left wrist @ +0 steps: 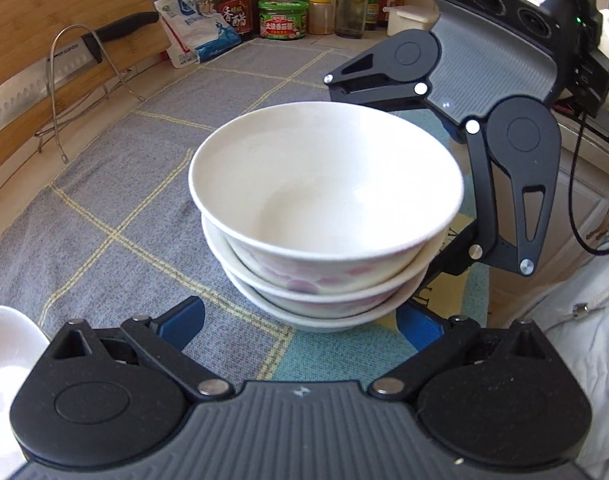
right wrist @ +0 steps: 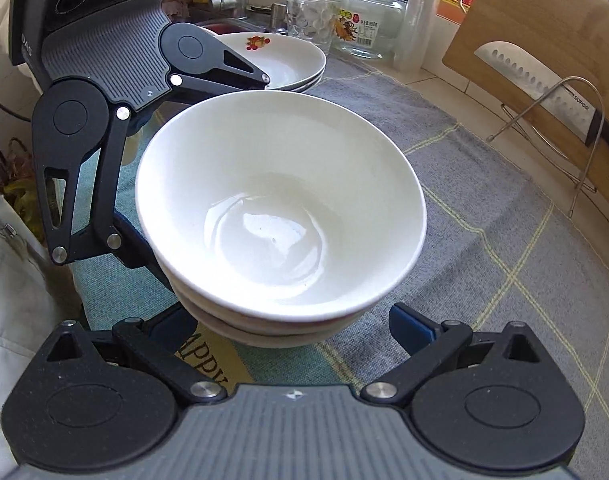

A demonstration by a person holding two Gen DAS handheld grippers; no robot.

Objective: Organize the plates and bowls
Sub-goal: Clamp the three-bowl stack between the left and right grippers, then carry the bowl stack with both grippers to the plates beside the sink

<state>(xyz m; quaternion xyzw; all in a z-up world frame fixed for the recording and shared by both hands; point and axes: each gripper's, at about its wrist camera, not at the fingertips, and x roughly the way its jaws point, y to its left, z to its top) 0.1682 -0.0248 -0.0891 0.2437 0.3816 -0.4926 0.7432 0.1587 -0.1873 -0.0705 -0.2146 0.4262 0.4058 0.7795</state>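
Three nested bowls (left wrist: 324, 216) on a grey checked cloth (left wrist: 116, 184), both grippers spread wide around the stack.

The bowls are white inside, with faint pink flowers on the outer walls; the top one tilts slightly. The left gripper (left wrist: 300, 320) and right gripper (right wrist: 292, 328) each straddle the stack from opposite sides, blue pads apart from the walls. Bare cloth lies open toward the knife (left wrist: 44, 76) in its wire rack, blade marked SUPOR. Behind the stack, two stacked plates (right wrist: 288, 60) with a fruit print sit near a glass (right wrist: 308, 20).
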